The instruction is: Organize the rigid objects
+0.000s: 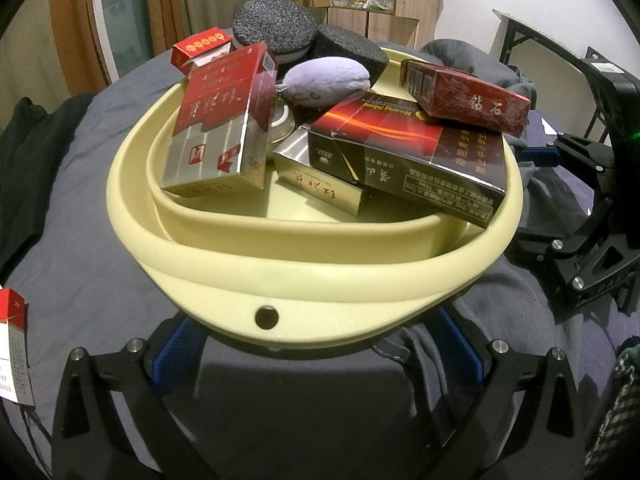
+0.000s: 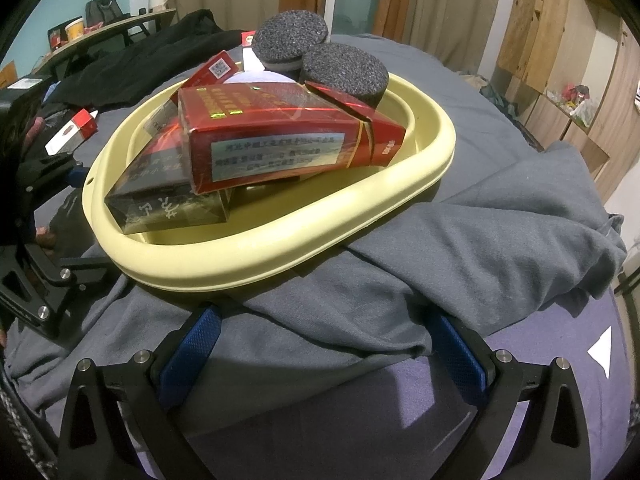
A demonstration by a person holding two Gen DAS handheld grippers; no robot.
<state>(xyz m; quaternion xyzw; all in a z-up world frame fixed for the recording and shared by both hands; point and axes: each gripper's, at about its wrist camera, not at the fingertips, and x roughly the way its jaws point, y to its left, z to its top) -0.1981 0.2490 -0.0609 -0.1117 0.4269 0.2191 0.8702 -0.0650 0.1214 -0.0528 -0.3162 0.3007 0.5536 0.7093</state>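
Bedroom with wooden cupboards and curtains behind; grey bedsheet [image 1: 100,208] underneath everything.

Left wrist view:
- Pale yellow collapsible plastic basin [image 1: 280,264] on the bed, right in front of the left gripper [image 1: 316,354], near rim over the gap between the blue-padded fingers [image 1: 180,356]. Jaws spread wide, holding nothing.
- Heaped inside: tall red-and-silver cigarette pack [image 1: 216,132] standing tilted with lid open, gold pack [image 1: 320,176] lying flat, large black-and-red carton [image 1: 412,156] across the right rim, dark red pack [image 1: 468,98] perched on top of it.
- Lilac plush keyring [image 1: 326,80] and 2 black foam discs [image 1: 276,28] at the far side.
- 1 more red-and-white pack [image 1: 14,344] off at the left edge, outside the basin.
- Risk, judged: bumping or lifting the soft rim likely to topple the tilted pack or slide the top pack off the carton.

Right wrist view:
- Same basin [image 2: 360,196] ahead, resting partly on a rumpled grey garment [image 2: 500,240]. Footing uneven, so liable to tip if pushed.
- Right gripper [image 2: 326,350] wide apart, empty, low over the garment; fabric could snag between the pads.
- Red pack [image 2: 280,140] stacked on the black carton [image 2: 168,204], overhanging; looks unstable.
- Another red-and-white pack [image 2: 72,132] loose on the bed, well apart, probably still to collect.
- Packs: stiff card, glossy wrap, possibly slippery under a pinch.
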